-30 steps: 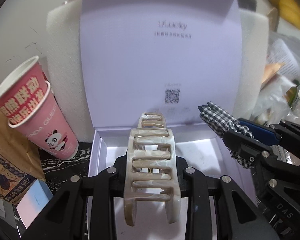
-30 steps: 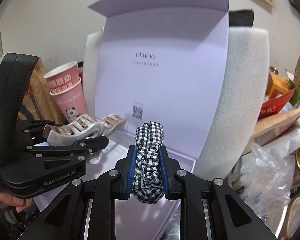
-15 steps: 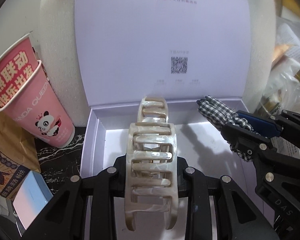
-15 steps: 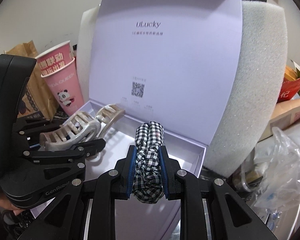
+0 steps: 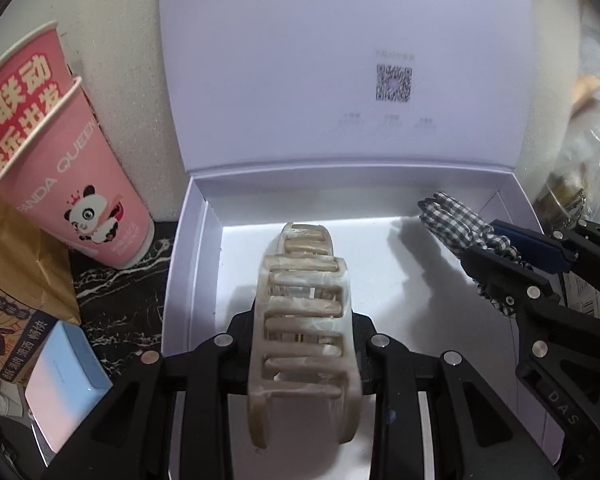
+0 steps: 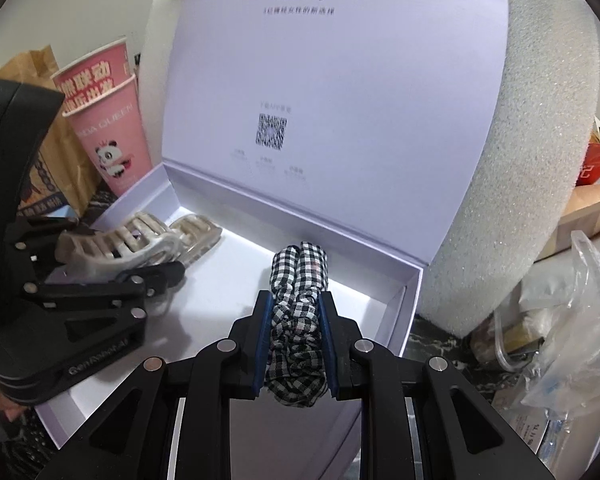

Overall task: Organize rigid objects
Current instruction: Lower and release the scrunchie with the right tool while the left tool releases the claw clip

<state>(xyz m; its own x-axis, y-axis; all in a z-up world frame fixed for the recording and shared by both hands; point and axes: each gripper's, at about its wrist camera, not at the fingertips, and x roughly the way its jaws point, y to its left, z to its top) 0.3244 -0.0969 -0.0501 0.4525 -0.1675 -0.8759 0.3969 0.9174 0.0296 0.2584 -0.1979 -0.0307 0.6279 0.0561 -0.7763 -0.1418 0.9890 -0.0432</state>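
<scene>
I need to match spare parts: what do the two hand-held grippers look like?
Both are matte black, angular plastic linkages with silver rivets. The right hand-held gripper has blue pads lining its fingers. The left hand-held gripper carries white "GenRobot.AI" lettering on its side. No cables show.

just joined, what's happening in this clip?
A person holds a tool in each hand over an open white box. The left tool is shut on a cream claw hair clip; the right tool is shut on a black-and-white checked scrunchie. Neither item has been released into the box yet.
</scene>
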